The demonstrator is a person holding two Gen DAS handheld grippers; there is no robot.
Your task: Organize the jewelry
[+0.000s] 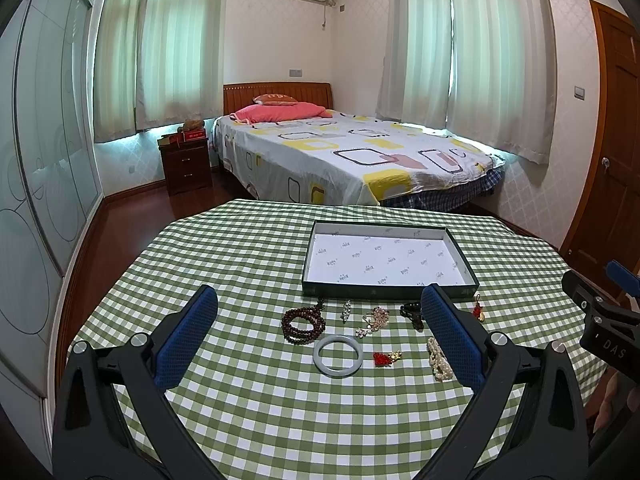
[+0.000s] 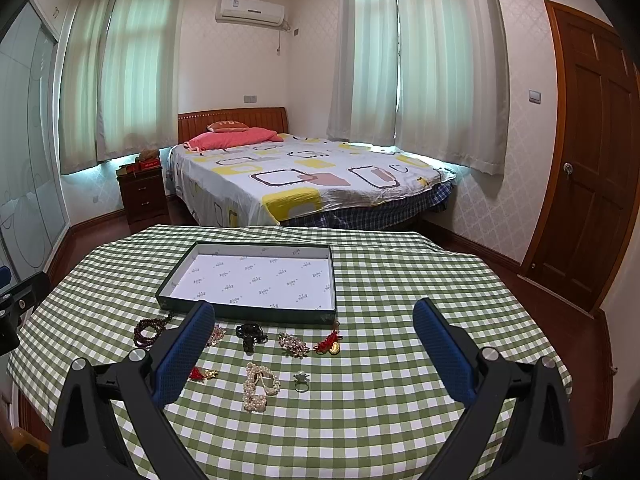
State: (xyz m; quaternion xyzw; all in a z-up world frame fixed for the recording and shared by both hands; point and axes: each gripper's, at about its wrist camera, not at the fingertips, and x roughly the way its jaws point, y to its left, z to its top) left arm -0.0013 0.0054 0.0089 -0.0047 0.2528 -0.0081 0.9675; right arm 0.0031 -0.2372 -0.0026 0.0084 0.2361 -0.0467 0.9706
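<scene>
From the left wrist view, the left gripper [image 1: 318,334] hung above the worktop [image 1: 248,408] with its jaws wide apart and nothing between them. The jewelry lay loose on the checked cloth, grouped just in front of the shallow box [image 1: 390,284], which sat at twelve o'clock and held nothing, apparently waiting to receive the pieces. A brown bead bracelet [image 1: 302,324] lay at about eleven o'clock of the pale bangle [image 1: 338,356], with a small silver clip [image 1: 345,311] and a pinkish bead cluster [image 1: 374,320] between them and the box. A red charm [image 1: 386,359] sat just at three o'clock of the bangle. The bangle was nearly centred between the jaws, so it looked the likeliest first pick.

From the right wrist view, the right gripper [image 2: 314,350] was likewise spread open and empty, poised over its own half of the spread. A pearl strand [image 2: 258,386] lay near the middle, a ring [image 2: 301,381] just at its three o'clock, and a black piece [image 2: 250,334], a gold brooch [image 2: 294,344] and a red tassel charm [image 2: 328,343] lined the near wall of the box at twelve o'clock. Nothing had yet gone in.
</scene>
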